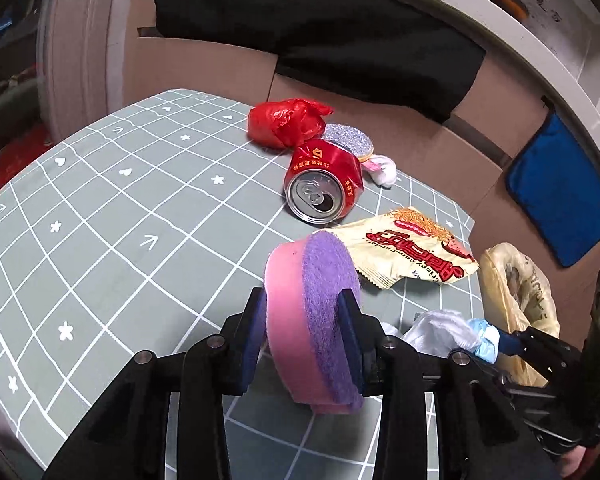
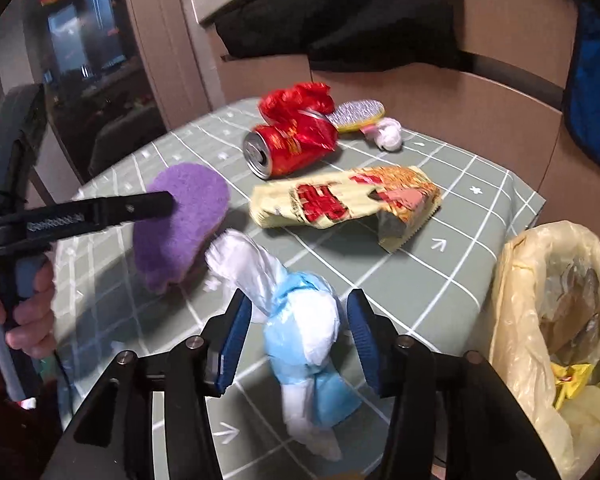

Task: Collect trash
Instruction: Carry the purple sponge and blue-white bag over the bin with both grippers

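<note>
**Kid:** What is the left gripper (image 1: 303,322) doing?

**Helper:** Its fingers are squeezed on a sponge (image 1: 314,320), pink on one side and purple on the other. The sponge is held up over the bench (image 1: 100,216), not lying on it.

**Kid:** And the right gripper (image 2: 300,334)?

**Helper:** A blue and white wad (image 2: 304,332) sits between its fingers. The blue pads (image 2: 236,338) look a bit apart from it, and the picture is blurry, so I cannot tell if they are gripping it or have let go.

**Kid:** Will these be hard to carry?

**Helper:** I think not. The sponge is soft and light, and it squashes, so holding it across the middle works well. The wad looks like thin plastic, light and slippery. It should be pinched at its fat middle, not its tail.

**Kid:** Where does trash go?

**Helper:** Likely into the yellow bag (image 2: 516,280) at the bench's right edge. It is open and already has some scraps inside.

**Kid:** What else is left?

**Helper:** A dented red can (image 1: 324,186) on its side, a red bag (image 1: 286,122) touching it, a snack wrapper (image 1: 412,254), a sparkly brush (image 2: 356,114) and a small pink and white thing (image 2: 388,136) beside it.

**Kid:** Is anything in the way?

**Helper:** The two grippers are close together, so they could bump. The bag's mouth is floppy, too.
</note>
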